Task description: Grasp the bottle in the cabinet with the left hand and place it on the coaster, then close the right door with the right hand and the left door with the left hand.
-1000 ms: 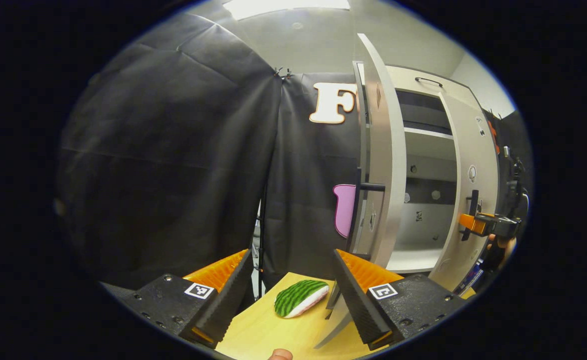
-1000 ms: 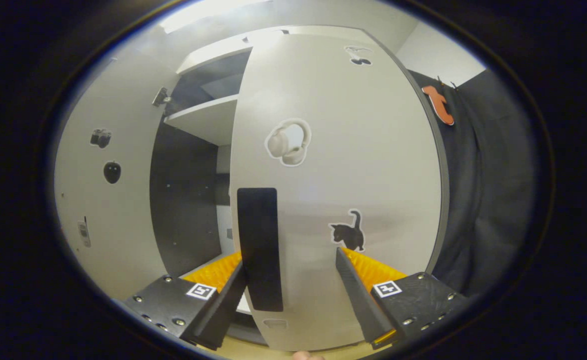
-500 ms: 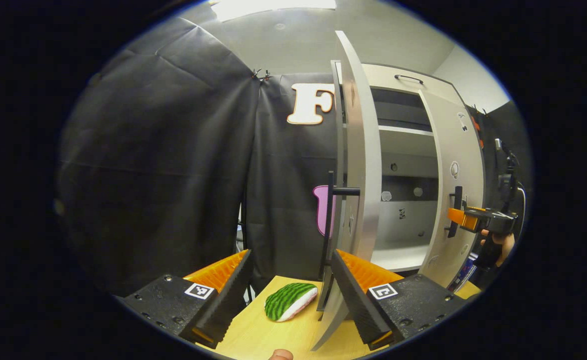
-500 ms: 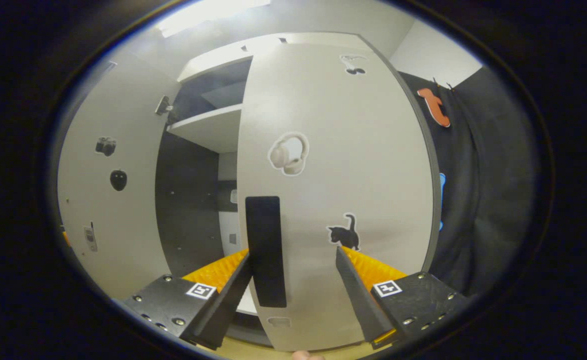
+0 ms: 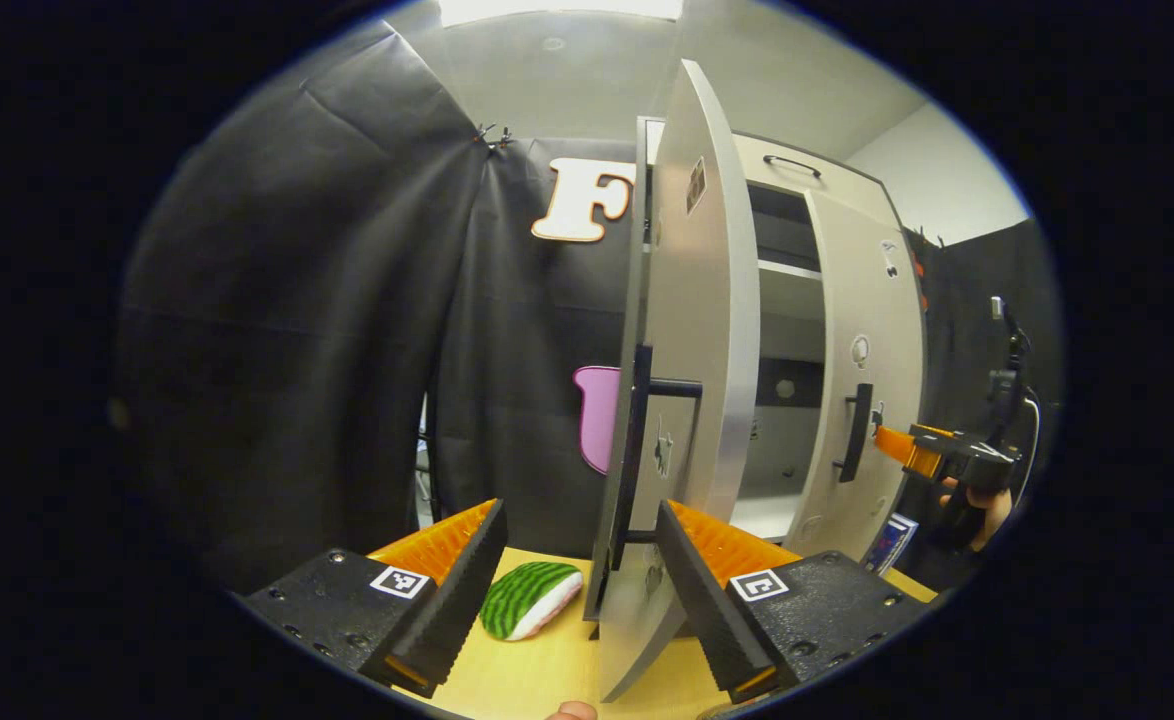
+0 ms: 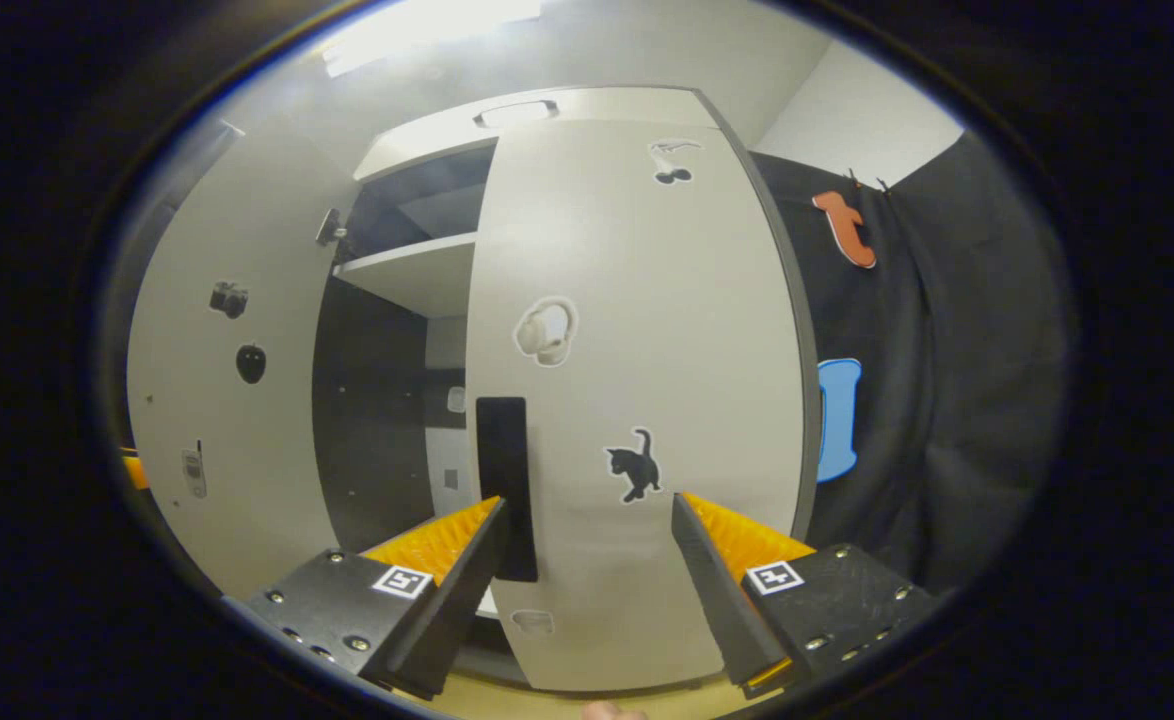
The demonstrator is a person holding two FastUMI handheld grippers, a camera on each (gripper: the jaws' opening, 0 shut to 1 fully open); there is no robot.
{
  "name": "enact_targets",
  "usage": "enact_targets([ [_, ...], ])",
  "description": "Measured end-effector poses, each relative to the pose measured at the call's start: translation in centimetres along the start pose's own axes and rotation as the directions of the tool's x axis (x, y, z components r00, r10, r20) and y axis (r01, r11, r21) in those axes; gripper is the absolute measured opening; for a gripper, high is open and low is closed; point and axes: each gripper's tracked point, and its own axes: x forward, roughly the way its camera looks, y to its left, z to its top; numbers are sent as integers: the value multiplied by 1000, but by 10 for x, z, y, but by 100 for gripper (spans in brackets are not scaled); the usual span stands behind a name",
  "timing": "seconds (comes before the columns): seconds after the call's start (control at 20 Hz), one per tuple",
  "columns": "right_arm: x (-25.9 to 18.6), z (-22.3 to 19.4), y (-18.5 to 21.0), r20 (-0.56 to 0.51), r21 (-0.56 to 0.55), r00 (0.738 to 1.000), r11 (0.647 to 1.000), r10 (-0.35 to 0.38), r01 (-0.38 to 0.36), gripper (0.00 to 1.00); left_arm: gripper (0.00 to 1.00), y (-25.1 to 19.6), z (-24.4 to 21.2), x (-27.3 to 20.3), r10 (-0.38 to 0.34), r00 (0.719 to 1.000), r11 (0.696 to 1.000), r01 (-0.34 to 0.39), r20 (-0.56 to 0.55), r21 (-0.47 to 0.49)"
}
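- Left gripper view: left gripper [image 5: 579,575] spread wide, pinching nothing, just at the outer edge of the left door [image 5: 692,400]; that door wide open, handle [image 5: 637,450] untouched; watermelon-patterned piece [image 5: 529,598] lying on the wooden table [image 5: 547,670], perhaps the coaster; cannot tell where the bottle stands; farther off, right gripper [image 5: 897,447] near the right door [image 5: 867,380].
- Right gripper view: right gripper [image 6: 587,580] spread, gripping nothing, close in front of the right door [image 6: 637,400] beside its dark handle [image 6: 505,480]; door nearly shut, a gap onto the cabinet shelf [image 6: 417,270] remaining; judged: right door almost done, left door not yet begun.
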Motion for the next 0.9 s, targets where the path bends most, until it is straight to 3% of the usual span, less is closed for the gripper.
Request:
enact_targets([
  [0.3,-15,-3,-26,-26,8,999,999,-44,44,98,94,-55,-5,20,-153,988,988,153,-3,9],
  [0.9,-44,3,-93,-44,-3,984,985,-171,171,98,94,-127,-13,65,-291,957,957,291,15,-13],
])
